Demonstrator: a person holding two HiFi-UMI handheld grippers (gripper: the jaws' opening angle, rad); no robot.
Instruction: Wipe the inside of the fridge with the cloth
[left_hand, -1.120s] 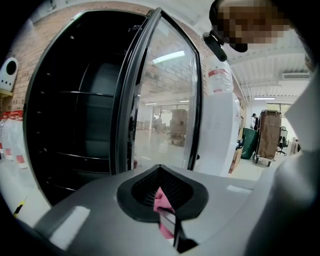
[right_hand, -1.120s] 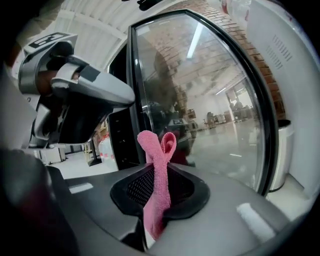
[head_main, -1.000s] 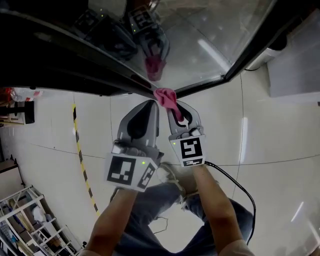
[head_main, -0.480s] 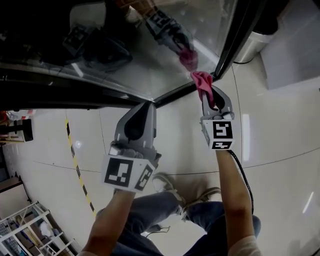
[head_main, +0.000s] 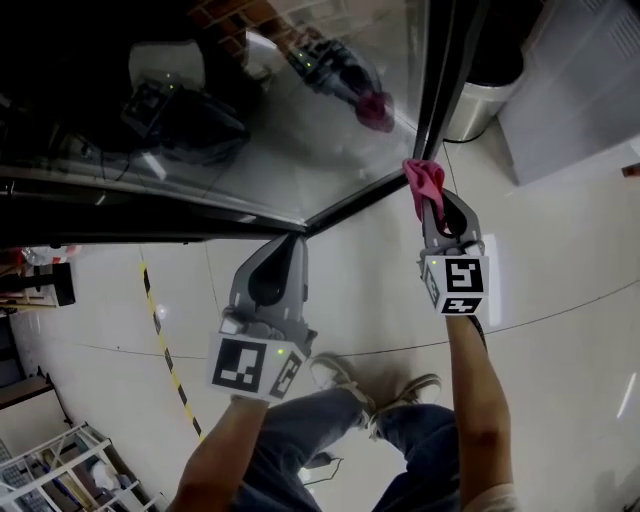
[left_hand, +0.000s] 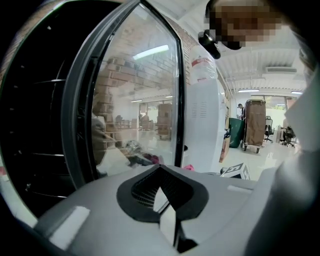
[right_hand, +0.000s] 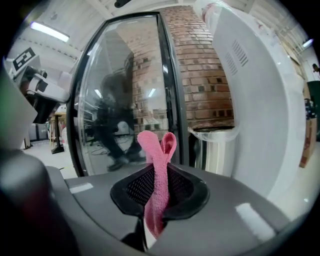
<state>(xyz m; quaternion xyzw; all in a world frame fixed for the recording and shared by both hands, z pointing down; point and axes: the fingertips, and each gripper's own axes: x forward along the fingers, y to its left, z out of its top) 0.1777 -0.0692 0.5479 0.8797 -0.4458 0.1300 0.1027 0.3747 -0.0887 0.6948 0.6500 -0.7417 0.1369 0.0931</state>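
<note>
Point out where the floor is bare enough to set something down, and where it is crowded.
Bare floor lies right of the right claw, below the bin, and again between the striped tape and the left claw. It is crowded around the shoes and by the rack at lower left.

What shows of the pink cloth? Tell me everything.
The pink cloth looks like soft terry, bunched into a narrow strip. The right gripper is shut on it; its folded end sticks up past the fingers. It sits by the dark edge of the glass door, which mirrors it; contact there is unclear.
</note>
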